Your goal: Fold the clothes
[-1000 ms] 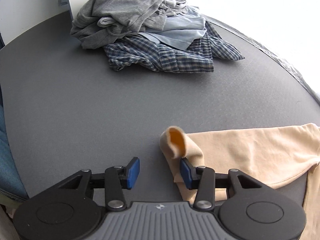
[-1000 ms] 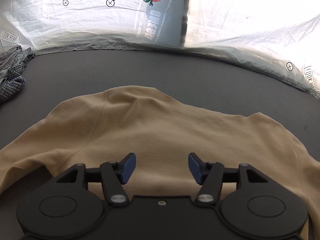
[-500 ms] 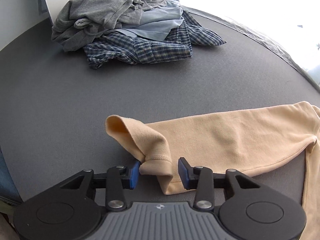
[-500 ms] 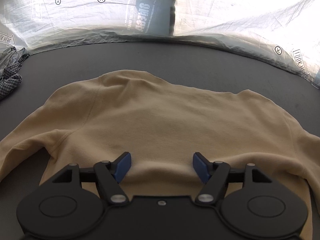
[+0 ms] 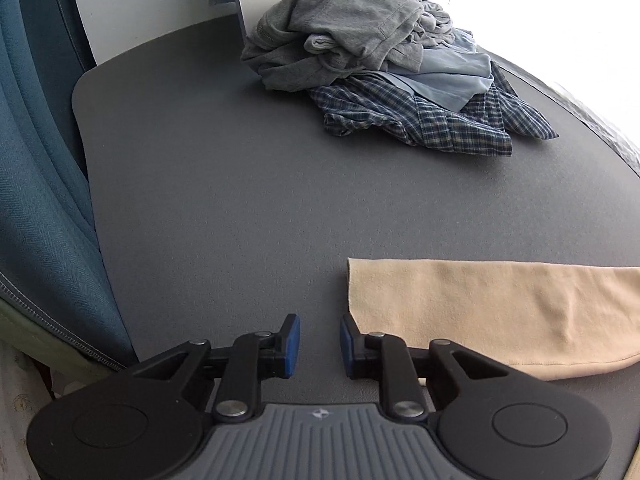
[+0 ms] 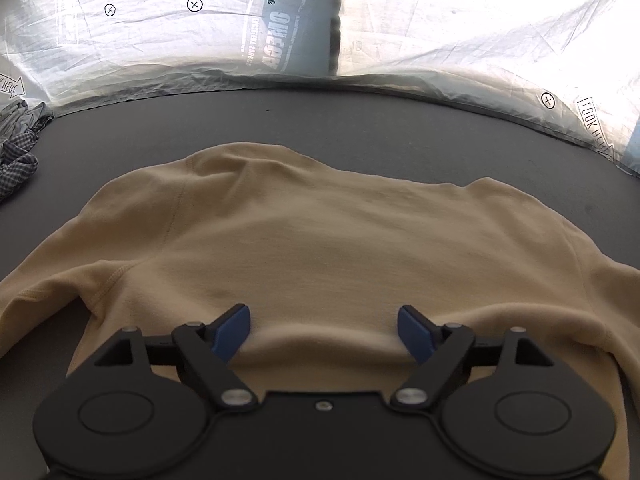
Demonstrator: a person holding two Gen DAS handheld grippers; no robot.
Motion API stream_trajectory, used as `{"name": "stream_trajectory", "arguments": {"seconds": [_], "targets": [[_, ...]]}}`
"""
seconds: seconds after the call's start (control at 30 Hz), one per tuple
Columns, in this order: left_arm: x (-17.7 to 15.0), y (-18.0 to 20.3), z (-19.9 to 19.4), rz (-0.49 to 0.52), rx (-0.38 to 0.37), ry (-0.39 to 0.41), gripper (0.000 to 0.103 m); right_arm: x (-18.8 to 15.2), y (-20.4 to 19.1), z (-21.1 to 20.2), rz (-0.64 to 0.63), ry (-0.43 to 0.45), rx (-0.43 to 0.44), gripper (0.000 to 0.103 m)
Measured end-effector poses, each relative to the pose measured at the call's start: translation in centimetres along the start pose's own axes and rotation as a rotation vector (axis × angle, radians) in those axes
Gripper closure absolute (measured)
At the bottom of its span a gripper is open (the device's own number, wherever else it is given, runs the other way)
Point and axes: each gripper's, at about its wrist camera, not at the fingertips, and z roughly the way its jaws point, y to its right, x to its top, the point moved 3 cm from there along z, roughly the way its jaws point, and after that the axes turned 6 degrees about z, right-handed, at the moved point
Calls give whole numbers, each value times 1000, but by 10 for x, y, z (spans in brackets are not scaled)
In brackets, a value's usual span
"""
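Note:
A beige long-sleeved shirt [image 6: 328, 248] lies spread on the dark grey table [image 6: 360, 120]. One of its sleeves [image 5: 492, 308] lies flat in the left wrist view, cuff end toward the middle. My left gripper [image 5: 319, 340] hovers just left of that cuff, open, with nothing between its blue pads. My right gripper [image 6: 325, 330] is open wide over the shirt's body near its lower hem, and a low ridge of fabric rises between its fingers.
A pile of unfolded clothes [image 5: 384, 64], grey, light blue and plaid, sits at the far side of the table [image 5: 240, 200]. A blue fabric chair [image 5: 36, 200] stands at the left edge. Crinkled plastic sheeting [image 6: 440, 32] with printed marks backs the table.
The sleeve, curled up and between the left fingers half a second ago, now lies flat and released. The left gripper has drawn back to the left. The right gripper opened wider.

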Motion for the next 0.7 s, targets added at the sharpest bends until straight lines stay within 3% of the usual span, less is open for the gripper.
{"name": "stream_trajectory", "arguments": {"seconds": [0.13, 0.27, 0.33, 0.43, 0.5, 0.53, 0.57, 0.63, 0.7], "targets": [[-5, 10, 5, 14, -56, -25, 54, 1, -1, -2, -10, -17, -15, 21], [-10, 25, 9, 73, -81, -36, 48, 0, -1, -11, -27, -22, -34, 24], [-10, 28, 11, 81, -90, -37, 41, -2, 0, -17, -25, -25, -39, 29], [-10, 34, 16, 92, -103, -38, 40, -6, 3, -25, -27, -43, -46, 41], [-9, 38, 18, 100, -111, -39, 43, -11, 6, -31, -21, -64, -56, 53], [-9, 39, 20, 104, -116, -39, 53, -14, 7, -33, -14, -78, -63, 56], [-8, 42, 19, 113, -116, -29, 68, -18, 10, -36, 2, -89, -69, 59], [-4, 46, 18, 100, -171, -31, 94, -25, 17, -44, 43, -102, -72, 59], [1, 52, 16, 87, -212, -28, 94, -33, 24, -51, 79, -111, -76, 61]]}}
